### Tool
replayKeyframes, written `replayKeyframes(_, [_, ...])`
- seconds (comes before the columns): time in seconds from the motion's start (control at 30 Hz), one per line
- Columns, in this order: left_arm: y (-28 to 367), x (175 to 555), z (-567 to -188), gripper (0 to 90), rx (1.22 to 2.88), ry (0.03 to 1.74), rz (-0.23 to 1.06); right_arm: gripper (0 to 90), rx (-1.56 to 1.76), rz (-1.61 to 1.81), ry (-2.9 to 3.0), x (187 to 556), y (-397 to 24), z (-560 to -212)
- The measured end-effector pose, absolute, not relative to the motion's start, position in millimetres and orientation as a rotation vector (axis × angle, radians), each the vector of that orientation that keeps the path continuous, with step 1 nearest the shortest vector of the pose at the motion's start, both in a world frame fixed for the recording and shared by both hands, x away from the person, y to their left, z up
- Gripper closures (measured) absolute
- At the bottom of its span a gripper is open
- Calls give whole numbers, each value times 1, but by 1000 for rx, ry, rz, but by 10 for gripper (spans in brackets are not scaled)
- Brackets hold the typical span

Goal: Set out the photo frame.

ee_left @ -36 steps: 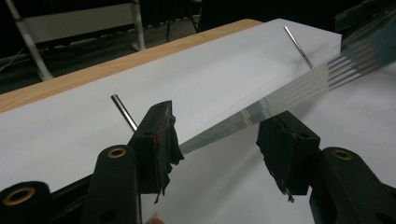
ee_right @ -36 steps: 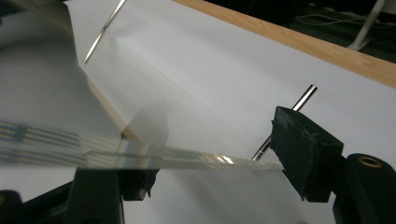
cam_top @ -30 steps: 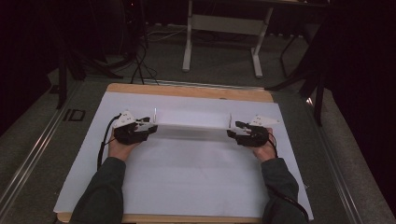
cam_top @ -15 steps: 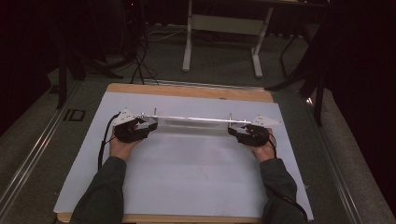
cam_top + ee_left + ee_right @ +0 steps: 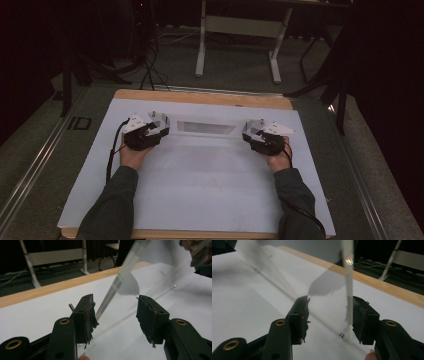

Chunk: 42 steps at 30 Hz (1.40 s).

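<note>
A long clear plastic sheet (image 5: 205, 128) hangs just above the white table cover between my two grippers. My left gripper (image 5: 161, 127) holds its left end and my right gripper (image 5: 249, 134) its right end. In the left gripper view the jaws (image 5: 115, 305) stand wide; the sheet (image 5: 125, 285) meets the left pad with one edge and the right jaw's tip with a corner. In the right gripper view the jaws (image 5: 330, 306) have just been closing on the sheet (image 5: 327, 282), with one edge on the right pad and a corner at the left tip.
White paper (image 5: 200, 190) covers the wooden table, whose far edge (image 5: 200, 97) shows bare. Behind the table stand a white desk frame (image 5: 240, 25) and dark stands with cables (image 5: 145, 70) on the floor. A metal rail (image 5: 40, 155) runs along the left.
The sheet lay as a broad pale band, then showed edge-on as a thin line, and now shows as a tilted clear panel. Both hands stay where they were.
</note>
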State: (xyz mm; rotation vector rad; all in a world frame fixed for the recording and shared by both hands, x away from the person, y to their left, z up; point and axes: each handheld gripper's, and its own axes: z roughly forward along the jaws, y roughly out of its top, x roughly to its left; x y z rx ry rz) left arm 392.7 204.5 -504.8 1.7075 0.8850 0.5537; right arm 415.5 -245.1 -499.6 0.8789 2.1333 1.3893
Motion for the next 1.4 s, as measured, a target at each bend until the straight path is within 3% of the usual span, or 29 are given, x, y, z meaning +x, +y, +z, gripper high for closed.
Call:
replayKeyframes(0.97, [183, 402, -482, 492, 1758, 936, 741, 544, 883, 1268, 2161, 432, -238, -481])
replayKeyframes(1.4, [179, 385, -479, 502, 1710, 974, 658, 544, 948, 1323, 2187, 415, -250, -474])
